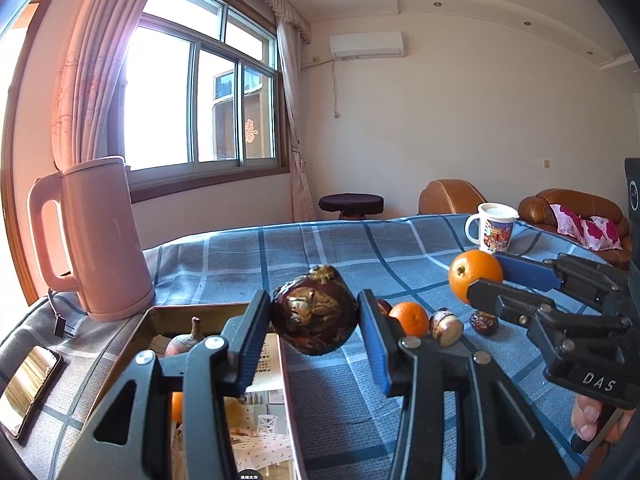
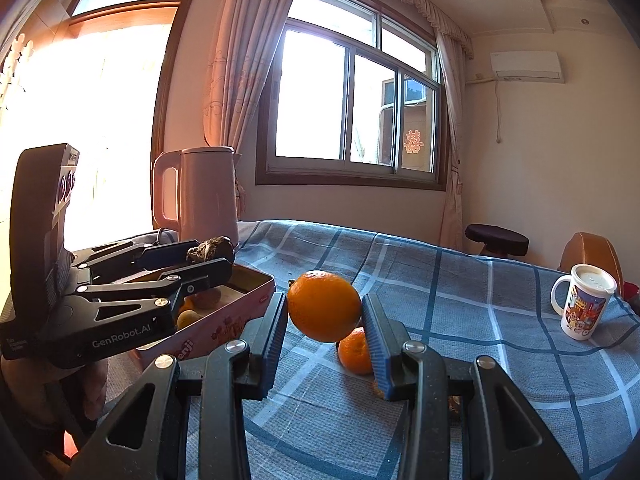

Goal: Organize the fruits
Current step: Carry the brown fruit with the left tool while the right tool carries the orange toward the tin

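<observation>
Left gripper (image 1: 314, 312) is clamping a dark mangosteen (image 1: 314, 312) over the tin box (image 2: 248, 280) edge; right gripper (image 2: 325, 307) is squeezing a big orange (image 2: 324, 306) above the checked tablecloth (image 2: 460, 280), with a mandarin (image 2: 354, 350) lying just beneath, a pink kettle (image 1: 100, 240) standing behind the box and a lidded mug (image 2: 582, 306) sitting well apart

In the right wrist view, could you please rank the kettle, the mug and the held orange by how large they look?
1. Kettle, clearly the largest.
2. Held orange, though it sits close to the camera in the right claw, which inflates it.
3. Mug, looking smallest, but it stands farther off, so its rank against the orange is unsure.
</observation>
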Tool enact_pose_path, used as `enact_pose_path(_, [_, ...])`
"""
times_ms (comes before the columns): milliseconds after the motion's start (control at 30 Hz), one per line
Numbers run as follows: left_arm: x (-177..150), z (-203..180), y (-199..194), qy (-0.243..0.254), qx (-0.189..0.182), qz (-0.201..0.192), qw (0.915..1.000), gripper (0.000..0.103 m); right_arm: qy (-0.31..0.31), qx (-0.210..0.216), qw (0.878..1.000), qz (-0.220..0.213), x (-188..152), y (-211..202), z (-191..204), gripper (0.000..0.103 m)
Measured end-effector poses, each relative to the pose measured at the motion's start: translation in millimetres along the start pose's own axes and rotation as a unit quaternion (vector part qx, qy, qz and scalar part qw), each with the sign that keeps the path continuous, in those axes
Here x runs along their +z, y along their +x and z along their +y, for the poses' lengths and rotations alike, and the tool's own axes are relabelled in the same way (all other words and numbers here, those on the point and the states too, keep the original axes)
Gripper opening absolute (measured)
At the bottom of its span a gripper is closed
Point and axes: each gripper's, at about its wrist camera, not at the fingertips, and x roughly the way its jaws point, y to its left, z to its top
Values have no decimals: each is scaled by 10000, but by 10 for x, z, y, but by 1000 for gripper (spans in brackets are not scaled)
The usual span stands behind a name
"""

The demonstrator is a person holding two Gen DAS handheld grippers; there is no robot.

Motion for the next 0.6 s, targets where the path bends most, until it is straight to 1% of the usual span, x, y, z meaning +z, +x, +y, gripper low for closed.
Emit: enact_pose_path(600, [-26,330,-10,-194,316,126,9992,47,-295,347,9989,50,203,270,331,40])
